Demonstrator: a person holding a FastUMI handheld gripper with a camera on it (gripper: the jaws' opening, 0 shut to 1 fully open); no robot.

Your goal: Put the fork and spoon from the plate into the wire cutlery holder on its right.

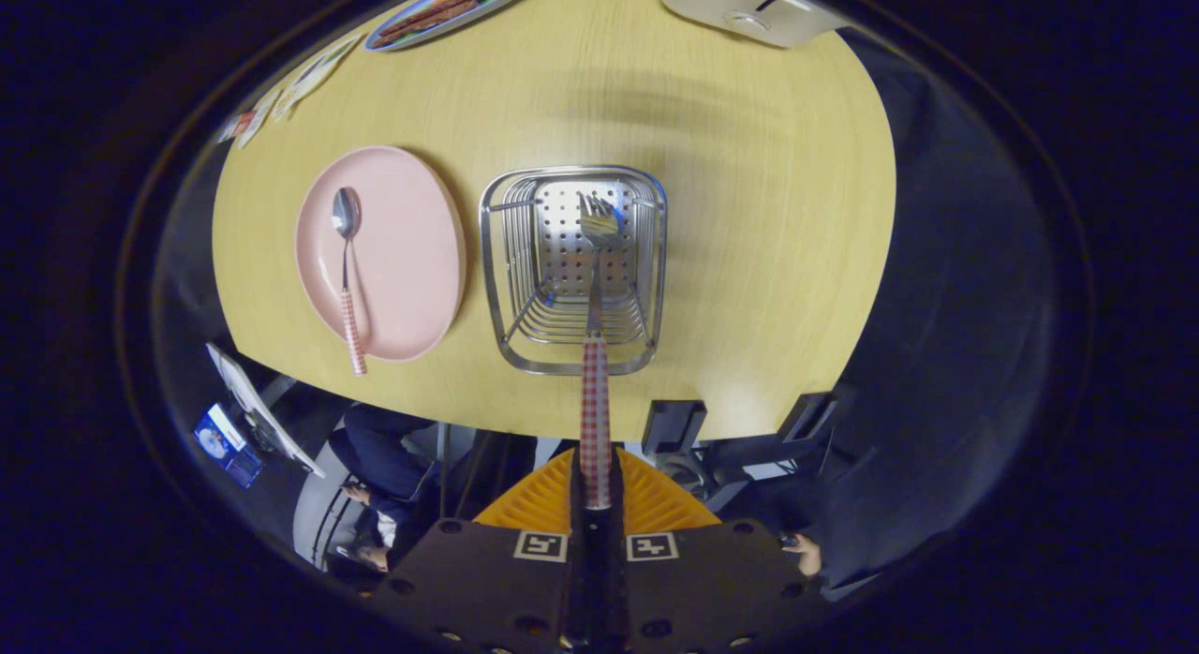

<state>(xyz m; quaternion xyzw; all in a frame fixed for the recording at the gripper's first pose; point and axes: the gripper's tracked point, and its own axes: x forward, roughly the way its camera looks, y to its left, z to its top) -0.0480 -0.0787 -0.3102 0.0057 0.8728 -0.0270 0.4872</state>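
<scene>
My gripper [596, 490] is shut on the fork [595, 335], pinching the end of its red-checked handle between both fingers. The fork hangs straight ahead of the fingers, tines down, above the opening of the wire cutlery holder [572, 265], which stands on the wooden table [749, 214]. Whether the tines reach below the holder's rim I cannot tell. To the holder's left lies the pink plate [381, 251]. The spoon [348, 270] rests on the plate, bowl away from me, its checked handle poking over the near rim.
A plate with food [450, 7] sits at the table's far left, with some cards [290, 92] beside it. A white appliance [749, 7] stands at the far right. Below the table's near edge a person [384, 485] sits by a chair.
</scene>
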